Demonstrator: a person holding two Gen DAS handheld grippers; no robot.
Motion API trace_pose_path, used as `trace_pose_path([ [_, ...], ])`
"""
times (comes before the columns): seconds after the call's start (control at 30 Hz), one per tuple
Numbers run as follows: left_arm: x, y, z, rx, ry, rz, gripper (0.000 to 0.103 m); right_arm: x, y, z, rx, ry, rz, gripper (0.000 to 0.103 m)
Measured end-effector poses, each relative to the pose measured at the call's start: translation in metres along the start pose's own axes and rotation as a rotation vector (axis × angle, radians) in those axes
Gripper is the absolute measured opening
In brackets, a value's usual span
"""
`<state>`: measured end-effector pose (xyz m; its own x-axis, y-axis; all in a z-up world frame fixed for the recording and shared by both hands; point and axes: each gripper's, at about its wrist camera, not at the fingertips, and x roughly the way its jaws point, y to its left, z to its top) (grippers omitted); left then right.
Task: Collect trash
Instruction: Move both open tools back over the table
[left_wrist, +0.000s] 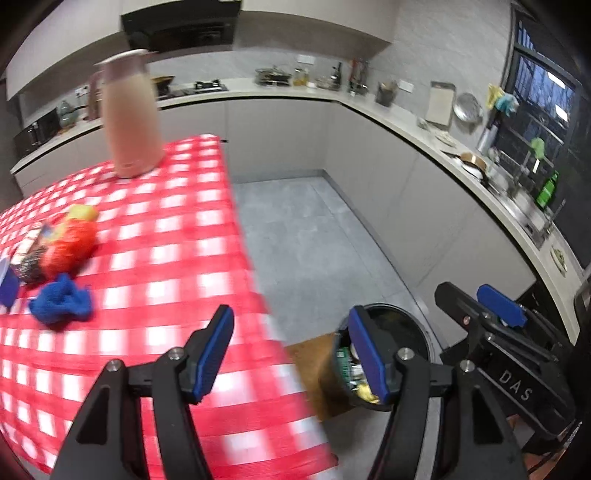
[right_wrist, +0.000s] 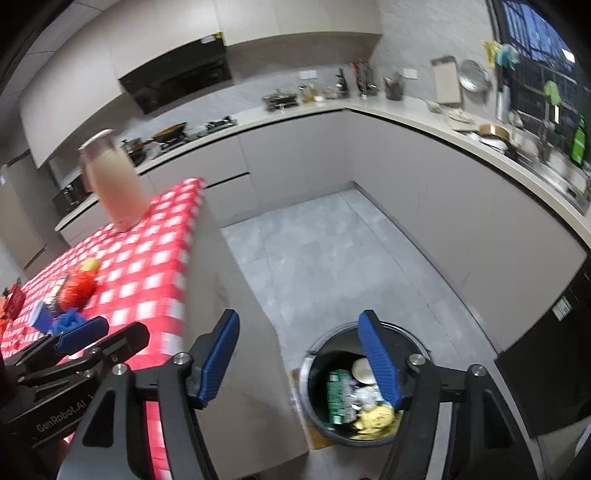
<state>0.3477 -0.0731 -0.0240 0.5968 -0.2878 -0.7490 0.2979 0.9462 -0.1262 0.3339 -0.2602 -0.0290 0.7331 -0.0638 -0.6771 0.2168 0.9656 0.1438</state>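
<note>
A round black trash bin (right_wrist: 314, 376) stands on the floor beside the table, holding a green packet, a white lid and yellow scraps; it also shows in the left wrist view (left_wrist: 406, 325). My right gripper (right_wrist: 299, 358) is open and empty above the bin. My left gripper (left_wrist: 291, 350) is open and empty over the table's right edge. On the red checked tablecloth (left_wrist: 166, 258) lie an orange-red wrapper (left_wrist: 70, 243), a blue cloth (left_wrist: 61, 299), a dark packet (left_wrist: 27, 254) and a yellow item (left_wrist: 83, 212).
A tall beige jug (left_wrist: 127, 118) stands at the table's far end. Grey cabinets and a cluttered counter (right_wrist: 443, 122) wrap around the grey floor (right_wrist: 332, 258). A dark appliance (right_wrist: 546, 362) is at right. A brown mat (left_wrist: 314, 369) lies under the bin.
</note>
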Motion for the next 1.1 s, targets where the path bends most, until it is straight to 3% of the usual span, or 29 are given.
trace_pose_path([
  [0.57,-0.029,0.198,-0.021,-0.155,-0.012,0.202,0.066,0.049,0.219,-0.023,-0.143,0.053,0.187,0.071],
  [0.83,-0.045,0.245,-0.034,-0.293,-0.032,0.330,0.066,0.059,0.265,-0.026,-0.248,0.081,0.282,0.071],
  [1.1,-0.051,0.265,-0.056,-0.375,-0.014,0.387,0.066,0.061,0.283,-0.031,-0.309,0.093,0.372,0.071],
])
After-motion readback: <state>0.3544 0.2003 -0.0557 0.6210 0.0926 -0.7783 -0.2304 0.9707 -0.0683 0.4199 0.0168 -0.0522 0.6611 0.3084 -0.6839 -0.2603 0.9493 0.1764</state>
